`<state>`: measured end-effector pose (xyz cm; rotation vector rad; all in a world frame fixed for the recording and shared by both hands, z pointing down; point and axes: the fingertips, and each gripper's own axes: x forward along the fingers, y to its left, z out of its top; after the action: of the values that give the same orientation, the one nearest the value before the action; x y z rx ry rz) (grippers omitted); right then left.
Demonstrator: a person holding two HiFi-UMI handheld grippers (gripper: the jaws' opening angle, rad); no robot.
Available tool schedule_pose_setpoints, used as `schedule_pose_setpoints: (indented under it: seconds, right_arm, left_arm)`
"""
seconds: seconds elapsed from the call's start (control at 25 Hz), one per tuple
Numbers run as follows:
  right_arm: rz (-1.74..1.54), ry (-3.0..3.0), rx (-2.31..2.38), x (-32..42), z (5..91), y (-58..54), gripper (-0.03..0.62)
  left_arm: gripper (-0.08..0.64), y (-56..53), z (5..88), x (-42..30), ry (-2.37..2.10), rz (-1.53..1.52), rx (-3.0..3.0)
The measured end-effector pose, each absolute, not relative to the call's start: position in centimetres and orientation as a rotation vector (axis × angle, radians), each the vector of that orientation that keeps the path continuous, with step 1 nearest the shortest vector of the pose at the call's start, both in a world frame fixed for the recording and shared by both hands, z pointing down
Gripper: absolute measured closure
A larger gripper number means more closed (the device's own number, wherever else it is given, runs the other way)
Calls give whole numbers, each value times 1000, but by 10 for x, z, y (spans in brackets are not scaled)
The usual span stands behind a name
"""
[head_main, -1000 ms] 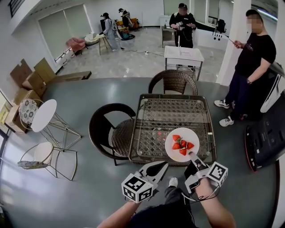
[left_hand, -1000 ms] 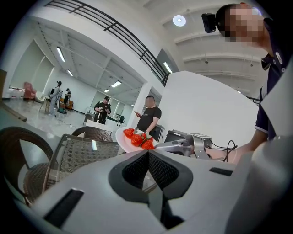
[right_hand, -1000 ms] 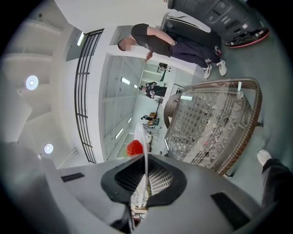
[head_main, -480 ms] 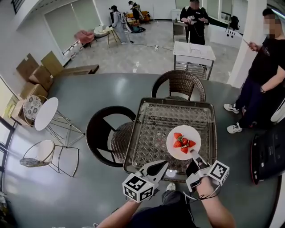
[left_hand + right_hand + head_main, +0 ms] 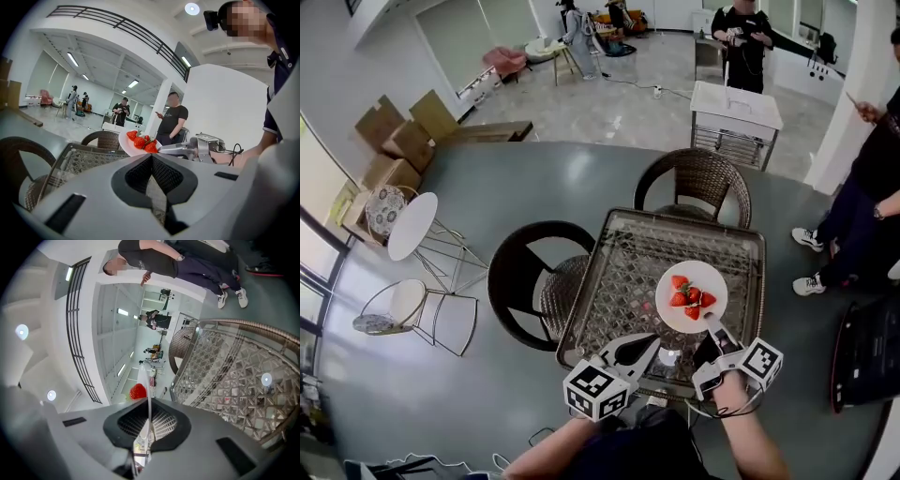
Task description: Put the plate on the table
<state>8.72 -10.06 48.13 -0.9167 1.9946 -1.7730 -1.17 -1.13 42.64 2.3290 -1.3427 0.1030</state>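
Note:
A white plate (image 5: 691, 283) carrying several strawberries (image 5: 688, 298) is held over the near right part of the glass-topped wicker table (image 5: 623, 272). My right gripper (image 5: 712, 330) is shut on the plate's near rim. The right gripper view shows the plate (image 5: 149, 392) edge-on between the jaws of the right gripper (image 5: 149, 405), with one strawberry (image 5: 137, 391) beside it. My left gripper (image 5: 643, 348) hangs at the table's near edge, shut and holding nothing. In the left gripper view, the left gripper (image 5: 151, 159) faces the plate (image 5: 133, 146), which sits a little above the tabletop.
Two dark wicker chairs (image 5: 534, 272) (image 5: 694, 178) stand at the table's left and far sides. White round side tables (image 5: 411, 225) are further left. A person (image 5: 862, 187) stands at the right, near a black machine (image 5: 867, 361). A white cart (image 5: 736, 112) stands beyond.
My head view has shifted, so the table sits more centred. The plate stays in the right gripper and has edged slightly farther over the table. The left gripper stays shut.

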Motion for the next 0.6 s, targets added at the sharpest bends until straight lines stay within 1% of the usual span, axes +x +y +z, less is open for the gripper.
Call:
schedule_pose_setpoints:
  seconds: [0.32,0.6]
  right_arm:
    - [-1777,1975,-1017,98,505,-119,580]
    - [-1736,1897,-1188,109,530,-124,580]
  left_arm:
    - [554,-35,437,-9,-1333,127,2338]
    - [554,-54,456,-9,-1210,171,2401]
